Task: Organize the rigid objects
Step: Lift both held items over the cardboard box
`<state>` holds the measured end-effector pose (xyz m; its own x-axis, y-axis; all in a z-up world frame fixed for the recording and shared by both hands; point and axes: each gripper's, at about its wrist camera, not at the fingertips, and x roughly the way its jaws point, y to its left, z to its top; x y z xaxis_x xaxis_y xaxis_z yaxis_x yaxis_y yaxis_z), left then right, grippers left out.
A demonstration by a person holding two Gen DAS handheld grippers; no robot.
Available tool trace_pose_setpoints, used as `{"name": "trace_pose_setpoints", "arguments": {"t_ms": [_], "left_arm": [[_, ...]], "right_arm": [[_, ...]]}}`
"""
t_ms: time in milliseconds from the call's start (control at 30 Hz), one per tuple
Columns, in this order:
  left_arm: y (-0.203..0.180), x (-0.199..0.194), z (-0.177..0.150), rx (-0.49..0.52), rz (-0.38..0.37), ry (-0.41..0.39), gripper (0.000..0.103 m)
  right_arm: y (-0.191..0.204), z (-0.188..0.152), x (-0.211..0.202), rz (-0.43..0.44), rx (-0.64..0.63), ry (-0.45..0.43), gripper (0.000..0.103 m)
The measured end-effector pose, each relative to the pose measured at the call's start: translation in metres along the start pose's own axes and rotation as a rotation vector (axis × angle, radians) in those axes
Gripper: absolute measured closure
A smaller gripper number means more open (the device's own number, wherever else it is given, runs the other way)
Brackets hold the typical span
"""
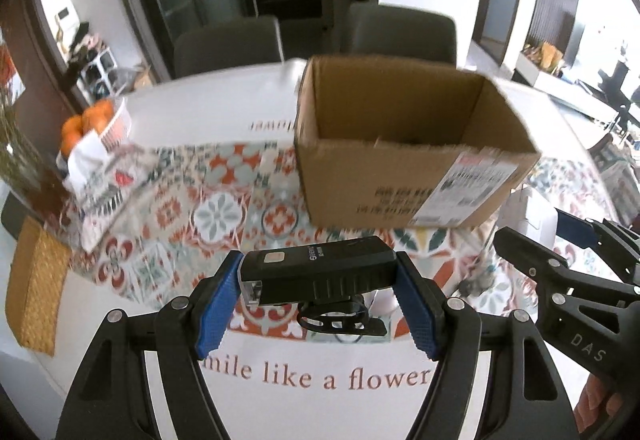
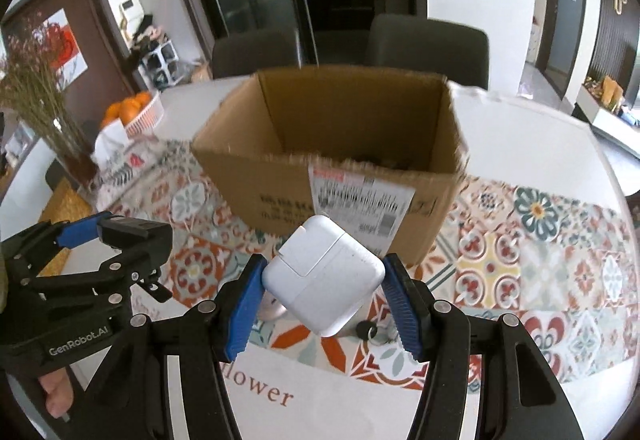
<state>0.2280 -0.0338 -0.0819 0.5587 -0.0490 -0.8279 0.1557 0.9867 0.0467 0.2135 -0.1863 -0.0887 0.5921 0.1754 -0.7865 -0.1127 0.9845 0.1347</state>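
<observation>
My left gripper is shut on a black bike light with a strap mount hanging under it, held above the patterned tablecloth. My right gripper is shut on a white power adapter, gripped corner to corner between the blue pads. An open cardboard box stands just beyond both grippers, also the cardboard box in the right wrist view. In the left wrist view the right gripper shows at the right edge with the white adapter. The left gripper with the bike light shows at the left of the right wrist view.
A round white table carries a patterned runner. A basket of oranges and a tissue pack sit at the left, a vase of dried flowers beside them. Two grey chairs stand behind the table. A small dark object lies under the adapter.
</observation>
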Motion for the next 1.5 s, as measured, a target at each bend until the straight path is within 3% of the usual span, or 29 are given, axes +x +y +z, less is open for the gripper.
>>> {"name": "trace_pose_setpoints", "arguments": {"t_ms": [467,867,1233,1500], "left_arm": [[-0.007,-0.031,0.055,0.061,-0.062,-0.125,0.03],[-0.014,-0.026,0.102,0.125,-0.036,-0.174,0.03],[-0.022,0.017,0.137,0.152,-0.051,-0.049,0.03],[-0.028,0.055,0.149,0.167,-0.083,0.048,0.03]], "right_arm": [[-0.002,0.05,-0.034,-0.024,0.019,-0.131,0.044],[-0.016,0.09,-0.028,-0.029,0.031,-0.137,0.044],[-0.032,0.116,-0.001,-0.04,0.052,-0.068,0.044],[-0.043,0.129,0.03,-0.047,0.049,0.035,0.044]]}}
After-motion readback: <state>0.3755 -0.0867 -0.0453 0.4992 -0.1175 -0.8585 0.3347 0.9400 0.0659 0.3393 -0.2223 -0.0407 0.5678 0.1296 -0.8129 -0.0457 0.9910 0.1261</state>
